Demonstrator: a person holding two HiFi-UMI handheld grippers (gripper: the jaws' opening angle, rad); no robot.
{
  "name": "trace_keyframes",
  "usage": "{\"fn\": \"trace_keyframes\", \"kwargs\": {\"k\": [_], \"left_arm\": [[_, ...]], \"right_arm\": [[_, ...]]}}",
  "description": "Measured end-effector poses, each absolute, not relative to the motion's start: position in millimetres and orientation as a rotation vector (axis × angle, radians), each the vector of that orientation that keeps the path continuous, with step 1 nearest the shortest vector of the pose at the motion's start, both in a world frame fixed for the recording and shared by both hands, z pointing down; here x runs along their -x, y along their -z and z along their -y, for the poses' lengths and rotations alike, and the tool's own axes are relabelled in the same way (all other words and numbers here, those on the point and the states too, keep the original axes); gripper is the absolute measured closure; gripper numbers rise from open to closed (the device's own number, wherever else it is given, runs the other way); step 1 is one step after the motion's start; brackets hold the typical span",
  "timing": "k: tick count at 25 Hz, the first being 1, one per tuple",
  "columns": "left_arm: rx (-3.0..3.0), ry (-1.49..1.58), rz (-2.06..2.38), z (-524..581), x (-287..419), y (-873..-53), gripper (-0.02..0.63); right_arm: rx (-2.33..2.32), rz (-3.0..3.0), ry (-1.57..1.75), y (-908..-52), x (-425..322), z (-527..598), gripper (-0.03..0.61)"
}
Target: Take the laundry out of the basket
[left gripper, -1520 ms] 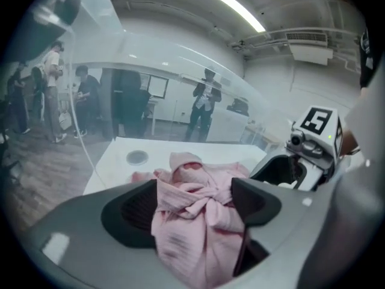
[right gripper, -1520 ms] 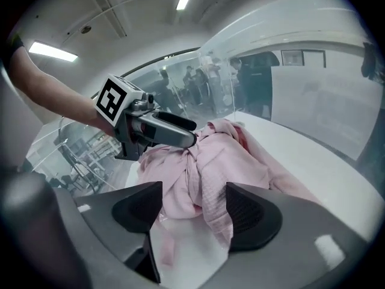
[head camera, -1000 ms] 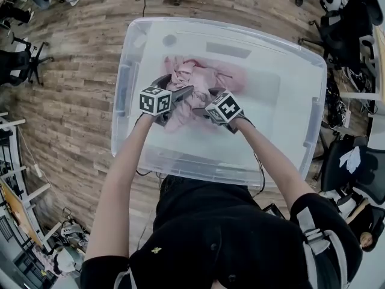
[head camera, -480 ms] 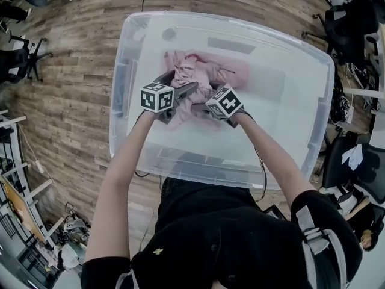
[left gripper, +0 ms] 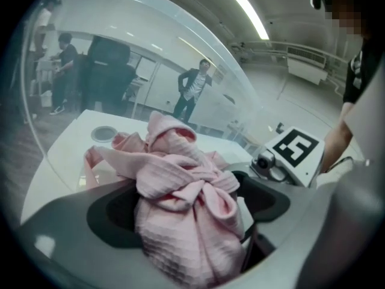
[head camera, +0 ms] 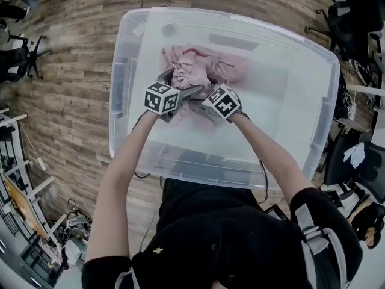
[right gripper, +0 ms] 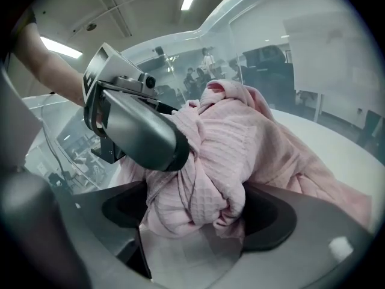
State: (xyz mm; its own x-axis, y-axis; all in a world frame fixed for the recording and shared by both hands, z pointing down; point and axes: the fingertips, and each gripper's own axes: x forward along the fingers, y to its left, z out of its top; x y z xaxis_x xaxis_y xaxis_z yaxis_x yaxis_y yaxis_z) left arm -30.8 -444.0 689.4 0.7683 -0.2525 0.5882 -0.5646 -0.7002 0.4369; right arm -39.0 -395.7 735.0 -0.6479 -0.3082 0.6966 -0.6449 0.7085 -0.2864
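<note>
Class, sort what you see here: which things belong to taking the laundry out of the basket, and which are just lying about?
Belongs to the job:
pink laundry
clear basket
left gripper, jaws opening, laundry between them
right gripper, open, laundry between its jaws

Just lying about:
black office chair
standing person beyond the basket
</note>
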Motion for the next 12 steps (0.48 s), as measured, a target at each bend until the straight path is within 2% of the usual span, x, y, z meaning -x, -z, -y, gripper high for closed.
{"fn": "trace_keyframes", "kwargs": {"k": [12], "left_arm": [[-2.417,-0.643,0.529,438,18,-674,0.110]], "right_arm": [[-0.771,2.304,-0.556,-729,38,402,0.163]]}}
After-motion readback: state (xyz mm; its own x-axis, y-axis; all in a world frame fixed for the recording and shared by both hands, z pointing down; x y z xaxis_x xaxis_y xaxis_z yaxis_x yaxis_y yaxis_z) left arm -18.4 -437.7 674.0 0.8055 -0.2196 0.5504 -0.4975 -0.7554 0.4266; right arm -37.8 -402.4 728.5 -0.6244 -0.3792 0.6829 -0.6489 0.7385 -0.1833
